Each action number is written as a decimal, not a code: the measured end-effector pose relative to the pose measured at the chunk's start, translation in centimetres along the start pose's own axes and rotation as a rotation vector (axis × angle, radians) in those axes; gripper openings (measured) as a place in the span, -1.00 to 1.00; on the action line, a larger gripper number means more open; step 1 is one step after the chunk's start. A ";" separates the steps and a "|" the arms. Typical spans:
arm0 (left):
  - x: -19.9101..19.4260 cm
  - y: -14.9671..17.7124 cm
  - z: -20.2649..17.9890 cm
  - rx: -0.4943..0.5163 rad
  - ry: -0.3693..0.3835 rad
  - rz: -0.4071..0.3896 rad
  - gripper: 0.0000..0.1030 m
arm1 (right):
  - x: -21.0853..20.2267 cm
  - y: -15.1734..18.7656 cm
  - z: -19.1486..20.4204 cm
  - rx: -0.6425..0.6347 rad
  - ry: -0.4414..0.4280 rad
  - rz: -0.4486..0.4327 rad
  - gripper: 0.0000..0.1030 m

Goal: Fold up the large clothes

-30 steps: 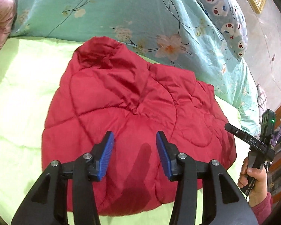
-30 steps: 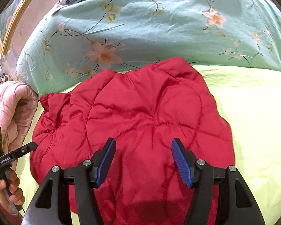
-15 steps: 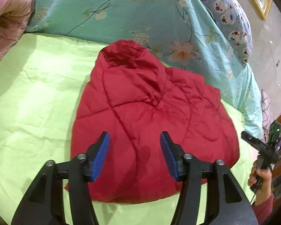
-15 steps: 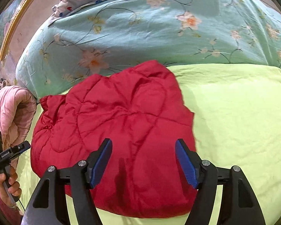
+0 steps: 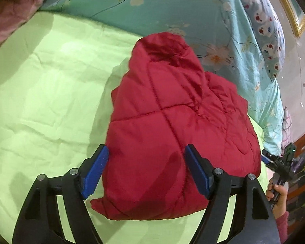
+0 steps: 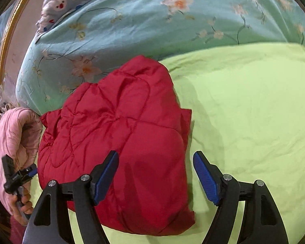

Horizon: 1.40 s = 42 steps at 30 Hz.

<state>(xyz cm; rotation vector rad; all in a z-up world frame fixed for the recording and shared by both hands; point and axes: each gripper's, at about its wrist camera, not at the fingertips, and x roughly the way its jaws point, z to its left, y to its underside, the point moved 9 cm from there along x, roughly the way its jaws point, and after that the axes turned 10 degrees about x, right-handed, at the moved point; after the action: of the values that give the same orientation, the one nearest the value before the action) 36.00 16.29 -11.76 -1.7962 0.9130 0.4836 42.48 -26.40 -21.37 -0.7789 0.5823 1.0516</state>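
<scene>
Your left gripper [image 5: 146, 170] hangs over the near edge of the red jacket [image 5: 177, 134], jaws opening, nothing pinched between them. Your right gripper [image 6: 155, 174] is the same: jaws opening, empty, straddling the jacket's near right corner. The jacket lies folded into a thick bundle on the green sheet [image 5: 46, 93], straight ahead of both grippers, its long axis running away from you towards the floral quilt [image 6: 152, 26]. Neither hand looks clearly nearer; left covers the left edge, right the right edge.
</scene>
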 end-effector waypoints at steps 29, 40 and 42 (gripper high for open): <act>6.4 1.0 1.5 -0.193 0.298 0.104 1.00 | 6.9 0.7 -3.0 0.257 -0.274 0.193 0.94; 5.9 0.9 -1.0 -0.129 0.363 0.063 0.40 | 8.6 2.1 0.2 0.218 -0.301 0.279 0.44; 5.6 0.7 -1.3 -0.124 0.363 0.053 0.20 | 8.1 2.3 0.4 0.226 -0.319 0.284 0.22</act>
<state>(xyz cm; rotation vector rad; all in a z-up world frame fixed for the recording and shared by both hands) 38.87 12.94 -15.47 -2.0155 1.2028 0.2540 43.62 -21.05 -27.82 -0.3249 0.5340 1.3142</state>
